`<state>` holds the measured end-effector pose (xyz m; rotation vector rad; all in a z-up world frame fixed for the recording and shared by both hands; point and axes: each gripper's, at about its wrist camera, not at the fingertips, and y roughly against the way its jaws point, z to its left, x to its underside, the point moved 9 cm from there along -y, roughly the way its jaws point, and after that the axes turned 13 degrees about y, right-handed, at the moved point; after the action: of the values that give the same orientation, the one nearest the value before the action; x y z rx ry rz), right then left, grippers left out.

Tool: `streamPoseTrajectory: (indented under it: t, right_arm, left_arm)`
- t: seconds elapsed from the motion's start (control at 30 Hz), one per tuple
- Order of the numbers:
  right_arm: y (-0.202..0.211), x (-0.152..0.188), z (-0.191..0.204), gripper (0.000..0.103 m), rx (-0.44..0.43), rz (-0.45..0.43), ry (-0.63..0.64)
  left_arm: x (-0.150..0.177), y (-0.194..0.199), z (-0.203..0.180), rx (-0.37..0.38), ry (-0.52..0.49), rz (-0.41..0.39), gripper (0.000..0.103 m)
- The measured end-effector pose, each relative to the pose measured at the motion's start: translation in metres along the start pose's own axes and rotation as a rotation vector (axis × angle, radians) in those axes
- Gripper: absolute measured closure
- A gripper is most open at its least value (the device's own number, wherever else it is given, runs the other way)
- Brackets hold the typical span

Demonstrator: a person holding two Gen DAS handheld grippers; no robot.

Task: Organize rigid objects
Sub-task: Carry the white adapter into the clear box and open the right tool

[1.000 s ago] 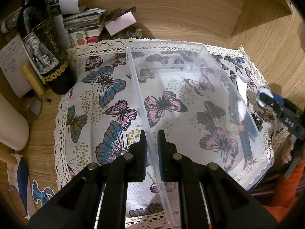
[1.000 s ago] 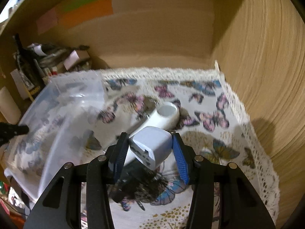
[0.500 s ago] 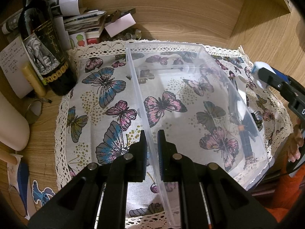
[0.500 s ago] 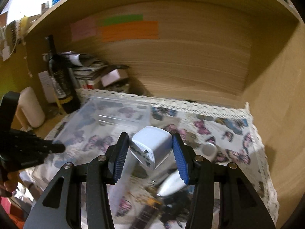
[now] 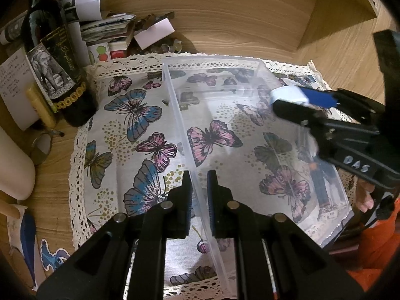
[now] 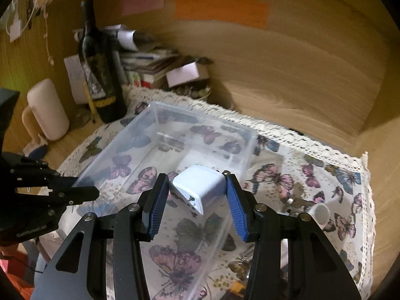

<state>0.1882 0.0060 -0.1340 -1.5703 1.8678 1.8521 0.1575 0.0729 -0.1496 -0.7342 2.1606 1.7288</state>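
A clear plastic bin (image 5: pixel 180 115) (image 6: pixel 200 115) stands on the butterfly cloth (image 5: pixel 132 115). My left gripper (image 5: pixel 198 177) (image 6: pixel 92 192) is shut on the bin's near left wall, one finger inside and one outside. My right gripper (image 6: pixel 196 175) (image 5: pixel 282 100) is shut on a white plug adapter (image 6: pixel 200 187) (image 5: pixel 285 93) and holds it in the air over the bin's right side. The bin's floor shows only the cloth pattern through it.
A white tube (image 6: pixel 320 212) and a dark tool (image 5: pixel 320 182) lie on the cloth right of the bin. A wine bottle (image 5: pixel 60 75), stacked papers (image 5: pixel 110 30) and a white cylinder (image 6: pixel 47 110) crowd the left. Wooden walls close the back and right.
My right gripper has swung left with the adapter, from over the cloth beside the bin to over the bin. The left gripper and the bin have stayed put.
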Motion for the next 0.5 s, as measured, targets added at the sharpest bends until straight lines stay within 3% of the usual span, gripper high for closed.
streamPoseTrajectory:
  t: [0.33,0.5]
  right_arm:
    - [-0.033,0.006,0.006,0.059,-0.036,0.129,0.030]
    - [-0.033,0.006,0.005,0.059,-0.030,0.126,0.024]
  left_arm:
    - [0.001,0.001,0.000,0.019,-0.006,-0.004,0.091]
    - [0.001,0.001,0.000,0.022,-0.009,-0.004,0.091]
